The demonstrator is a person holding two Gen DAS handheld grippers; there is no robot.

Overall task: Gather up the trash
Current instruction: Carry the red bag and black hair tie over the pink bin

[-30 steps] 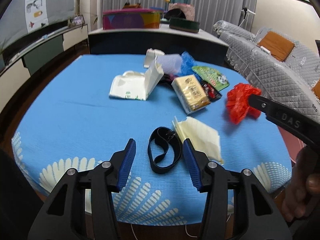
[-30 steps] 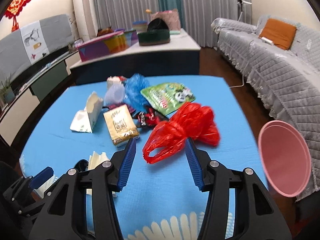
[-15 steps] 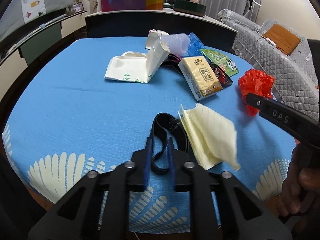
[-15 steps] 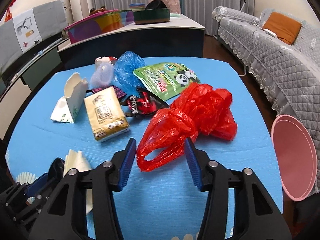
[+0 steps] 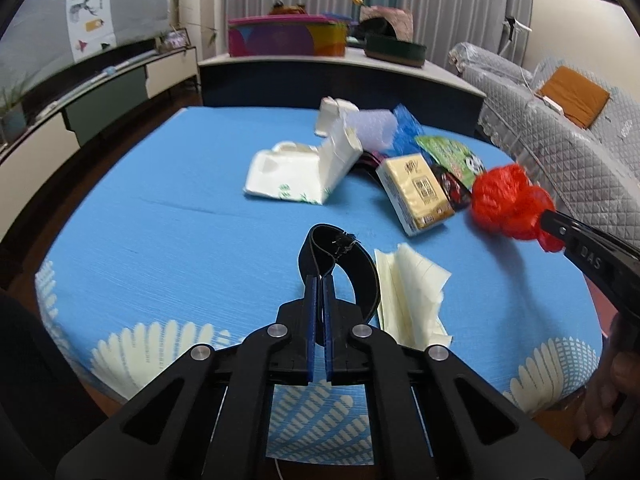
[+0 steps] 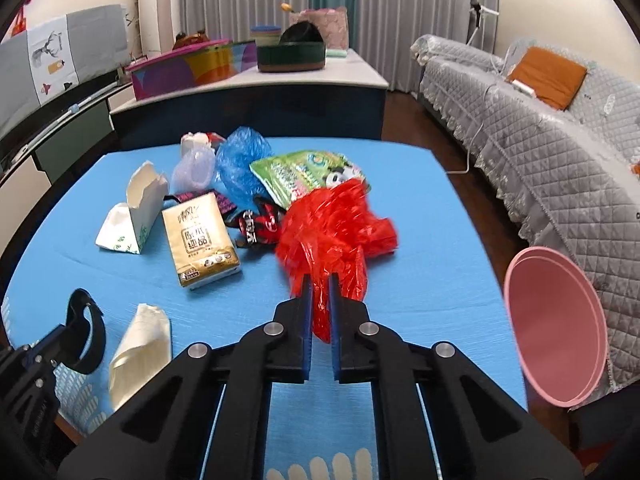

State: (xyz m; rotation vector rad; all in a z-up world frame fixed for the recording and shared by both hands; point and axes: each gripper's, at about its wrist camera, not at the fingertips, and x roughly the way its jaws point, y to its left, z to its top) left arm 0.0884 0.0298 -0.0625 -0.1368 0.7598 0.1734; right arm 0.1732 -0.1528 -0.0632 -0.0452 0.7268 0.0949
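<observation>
A black elastic band (image 5: 360, 276) lies near the front of the blue tablecloth (image 5: 180, 240). My left gripper (image 5: 320, 278) is closing its jaws tight on the band's near loop, which stands up off the cloth. The same band (image 6: 86, 336) and left gripper (image 6: 44, 344) show at the lower left of the right wrist view. A crumpled red plastic bag (image 6: 336, 224) is pinched by its lower end in my right gripper (image 6: 319, 280), whose jaws are closing on it. In the left wrist view the red bag (image 5: 508, 204) hangs bunched at the right gripper (image 5: 548, 220).
Behind lie a gold tissue pack (image 6: 200, 236), a torn white carton (image 6: 132, 216), a green snack bag (image 6: 308, 172), a blue bag (image 6: 240, 160) and dark wrappers. Cream napkins (image 5: 408, 288) lie beside the band. A pink bin (image 6: 556, 328) stands off the table's right edge, before a grey sofa (image 6: 560, 160).
Both grippers went from wide open to closed. The left one took the black band and raised its loop. The right one took the red bag, which bunched up and rose.
</observation>
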